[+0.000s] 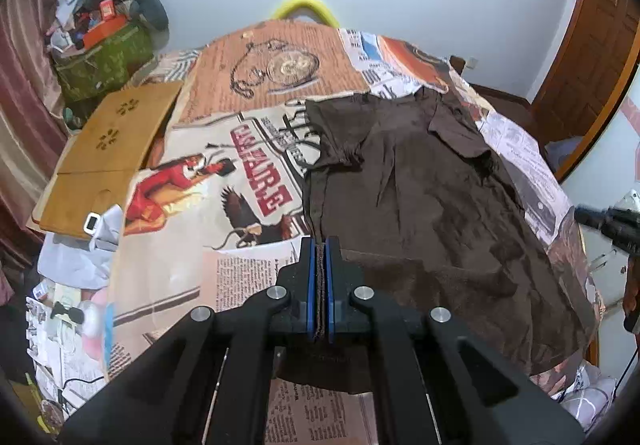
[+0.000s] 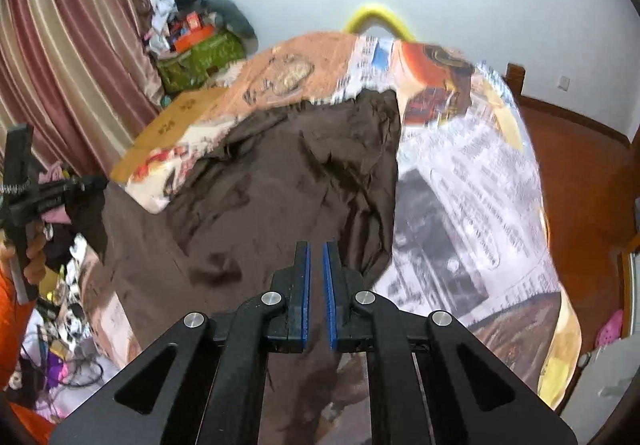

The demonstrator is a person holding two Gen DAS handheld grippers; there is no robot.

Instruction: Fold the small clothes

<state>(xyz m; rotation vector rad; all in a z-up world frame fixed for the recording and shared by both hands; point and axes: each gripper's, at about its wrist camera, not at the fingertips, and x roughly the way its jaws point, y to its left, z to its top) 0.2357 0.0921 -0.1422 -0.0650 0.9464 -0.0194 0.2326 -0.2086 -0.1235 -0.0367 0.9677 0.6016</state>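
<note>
A dark brown short-sleeved shirt [image 1: 424, 201] lies spread on a table covered with newspaper [image 1: 208, 181]. My left gripper [image 1: 320, 245] is shut on the shirt's near left edge, with cloth pinched between the blue pads. In the right wrist view the shirt [image 2: 280, 189] is blurred by motion. My right gripper [image 2: 318, 249] hovers over the shirt's near right part with its jaws slightly apart and nothing between them. The left gripper [image 2: 86, 185] shows at the left edge there, holding cloth. The right gripper's tip [image 1: 588, 215] shows at the right edge of the left wrist view.
A wooden board [image 1: 108, 157] lies at the table's left side. A green bag with piled clutter [image 1: 100, 57] stands by the curtain [image 2: 68, 65]. A yellow hoop [image 1: 304, 7] sits behind the table. A wooden door [image 1: 592, 57] is at the right.
</note>
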